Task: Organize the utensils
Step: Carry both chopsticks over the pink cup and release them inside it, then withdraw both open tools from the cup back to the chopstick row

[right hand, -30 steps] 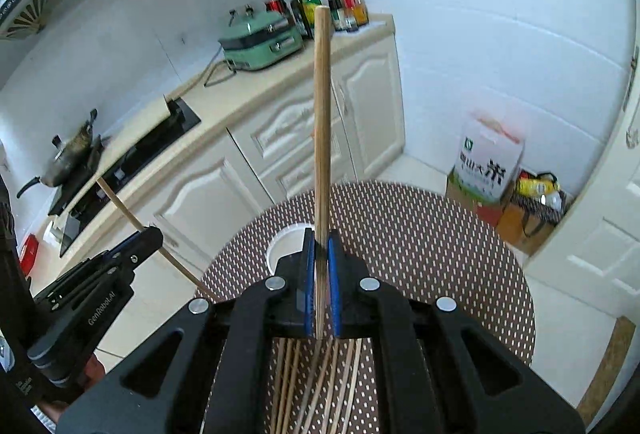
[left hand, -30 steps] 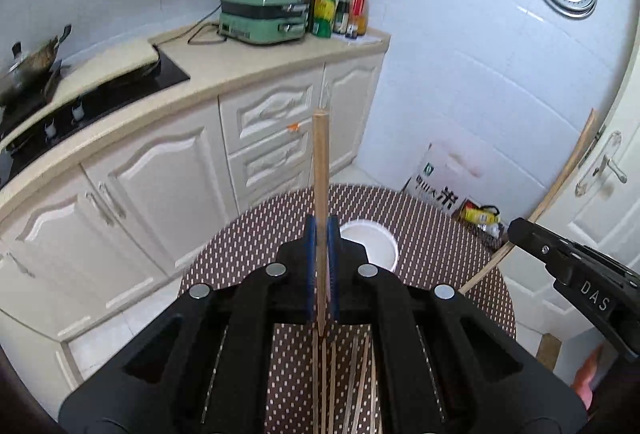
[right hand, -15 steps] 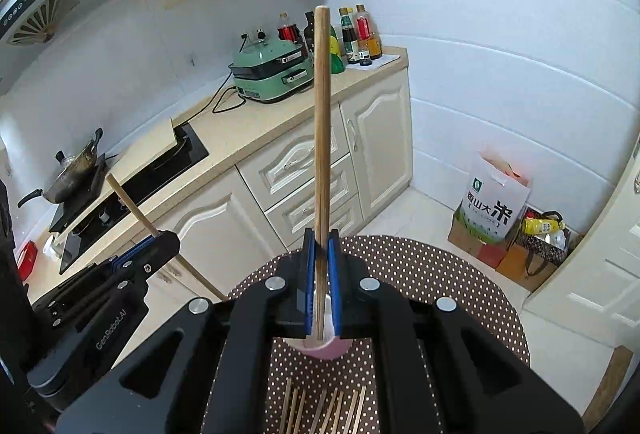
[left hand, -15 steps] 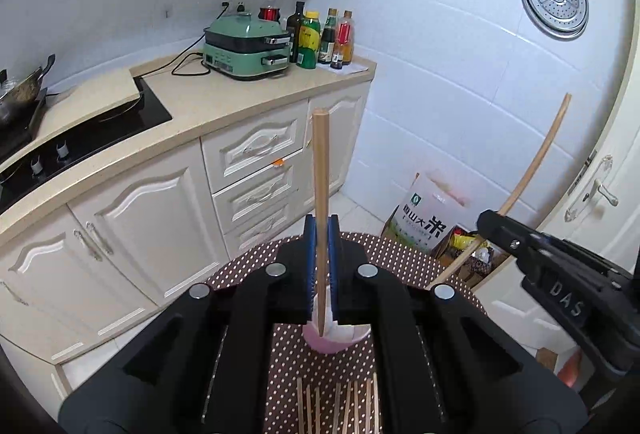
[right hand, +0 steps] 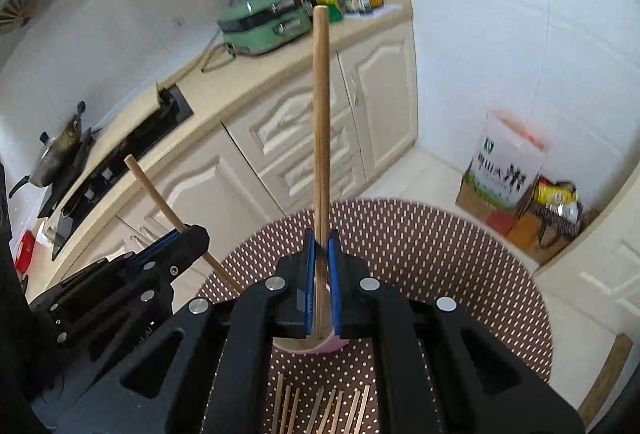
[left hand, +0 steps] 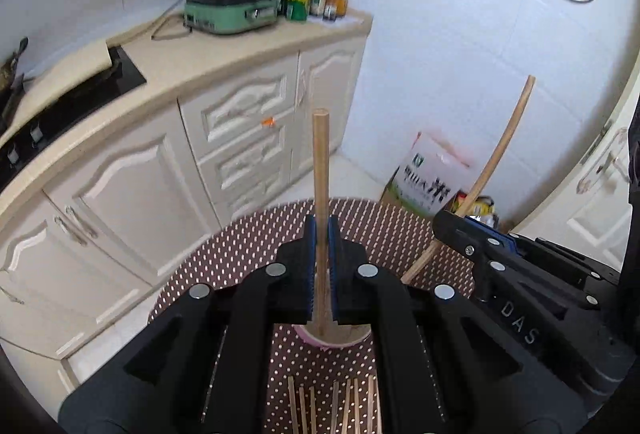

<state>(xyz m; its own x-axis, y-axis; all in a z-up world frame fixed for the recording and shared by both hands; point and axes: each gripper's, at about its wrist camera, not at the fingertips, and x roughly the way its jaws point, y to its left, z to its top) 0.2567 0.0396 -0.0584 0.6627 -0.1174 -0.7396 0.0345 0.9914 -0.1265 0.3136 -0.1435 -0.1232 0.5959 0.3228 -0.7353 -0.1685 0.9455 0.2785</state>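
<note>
Left wrist view: left tongs point(left hand: 320, 266) clamped on one upright chopstick point(left hand: 320, 186), lower end just over or maybe already inside the pink cup point(left hand: 332, 340) on the dotted worktop point(left hand: 240, 258), hard to tell past the pads. Right wrist view, same deal: right tongs point(right hand: 321, 274) pinching a longer chopstick point(right hand: 321, 114) above that cup, loose chopsticks point(right hand: 320, 410) lying flat in front. Looks like the drop-in step; next up, probably lower both tips into the cup, then let go.
</note>
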